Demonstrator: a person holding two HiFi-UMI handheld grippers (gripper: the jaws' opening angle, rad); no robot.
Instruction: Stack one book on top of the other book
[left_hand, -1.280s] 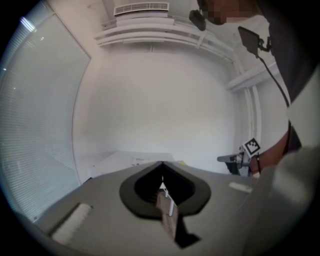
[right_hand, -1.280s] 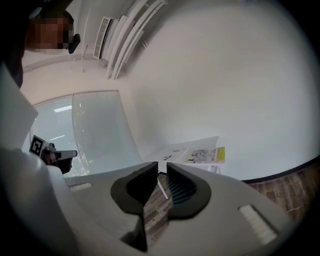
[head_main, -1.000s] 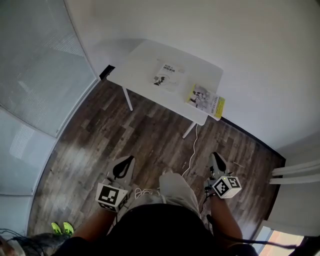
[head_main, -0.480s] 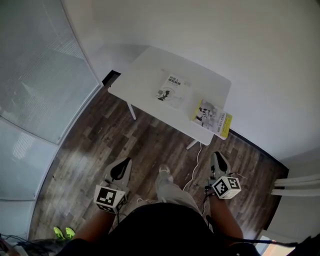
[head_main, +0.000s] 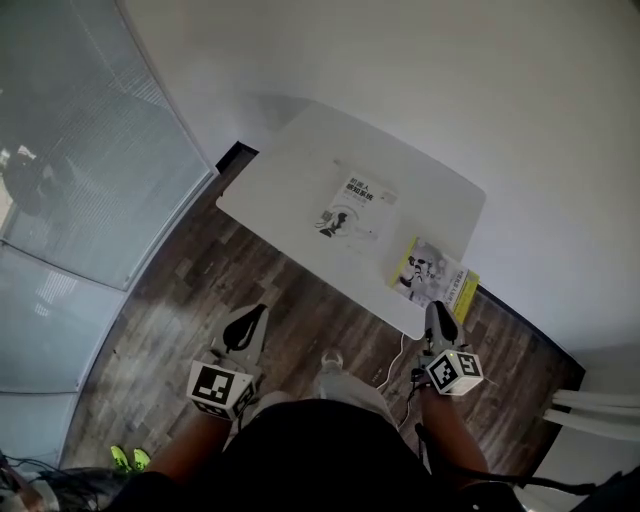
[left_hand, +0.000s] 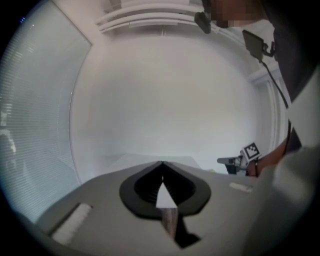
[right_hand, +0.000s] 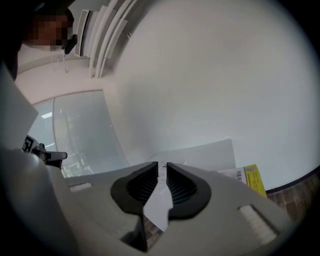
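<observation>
Plainly nothing is stacked yet; white book (head_main: 355, 208) and yellow book (head_main: 435, 278) are seen apart ahead; left tool (head_main: 258, 313) shut, right tool (head_main: 438, 306) barely parted, both empty.

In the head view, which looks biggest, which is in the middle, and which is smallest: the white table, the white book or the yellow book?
1. The white table looks by far the biggest.
2. The white book and the yellow book look about the same size, so I won't rank one above the other.

White table (head_main: 296, 160), white black-printed book (head_main: 356, 208), yellow-edged book (head_main: 437, 276), dark wood-grain floor (head_main: 190, 300)
</observation>
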